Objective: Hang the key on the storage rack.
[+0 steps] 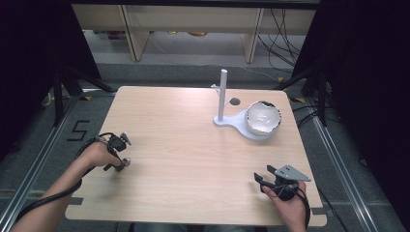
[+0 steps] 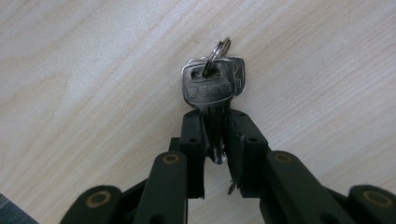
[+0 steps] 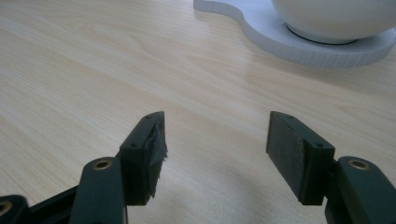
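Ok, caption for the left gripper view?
Left gripper with jaws shut on a bunch of keys, held over the light wooden table.

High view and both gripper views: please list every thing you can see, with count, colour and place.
table: one, light wood, centre of the high view
stand: one, white, upright post on a flat base, far right part of table
bowl: one, white, on the stand's base
keys: a few on one ring, silver, clamped in the left tongs
hole: one, dark, in tabletop behind the stand
left tongs: black, shut on the keys, near left edge
right tongs: black, open, near right corner
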Demonstrator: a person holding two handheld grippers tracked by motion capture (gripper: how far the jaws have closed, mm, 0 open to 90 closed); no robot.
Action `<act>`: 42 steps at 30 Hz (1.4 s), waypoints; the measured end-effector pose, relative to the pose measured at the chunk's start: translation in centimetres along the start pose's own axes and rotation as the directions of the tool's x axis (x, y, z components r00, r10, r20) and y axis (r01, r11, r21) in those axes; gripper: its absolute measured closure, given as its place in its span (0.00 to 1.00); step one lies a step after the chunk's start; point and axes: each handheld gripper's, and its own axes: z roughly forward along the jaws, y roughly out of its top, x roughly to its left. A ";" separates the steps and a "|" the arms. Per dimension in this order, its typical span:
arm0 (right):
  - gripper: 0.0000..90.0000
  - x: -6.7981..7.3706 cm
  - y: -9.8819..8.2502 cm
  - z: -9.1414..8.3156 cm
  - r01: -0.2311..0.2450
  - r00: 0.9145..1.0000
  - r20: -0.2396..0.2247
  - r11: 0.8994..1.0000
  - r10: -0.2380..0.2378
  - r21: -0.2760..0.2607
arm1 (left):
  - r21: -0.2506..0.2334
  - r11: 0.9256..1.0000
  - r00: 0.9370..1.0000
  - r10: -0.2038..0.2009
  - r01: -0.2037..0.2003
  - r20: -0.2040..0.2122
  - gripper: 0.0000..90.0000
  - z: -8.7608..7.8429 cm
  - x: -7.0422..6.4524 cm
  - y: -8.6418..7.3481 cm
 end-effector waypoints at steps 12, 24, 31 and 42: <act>0.43 -0.1 0.0 0.1 0.018 1.000 -0.001 1.000 -0.018 -0.001 | -0.127 0.992 1.000 0.018 -0.016 0.012 0.59 -2.3 0.4 0.7; 0.43 -0.2 0.0 0.1 0.019 1.000 -0.006 1.000 -0.020 -0.016 | -0.116 0.993 0.999 0.033 -0.031 0.014 0.73 -1.6 0.2 3.2; 0.43 -0.2 0.0 0.1 0.013 1.000 -0.006 1.000 -0.013 -0.015 | -0.103 0.994 1.000 0.025 -0.023 0.017 0.79 -1.0 0.2 3.7; 0.43 -0.4 0.0 0.2 0.048 0.999 -0.014 0.999 -0.048 -0.015 | -0.074 0.997 1.000 0.011 -0.009 0.027 0.85 -0.5 0.1 3.9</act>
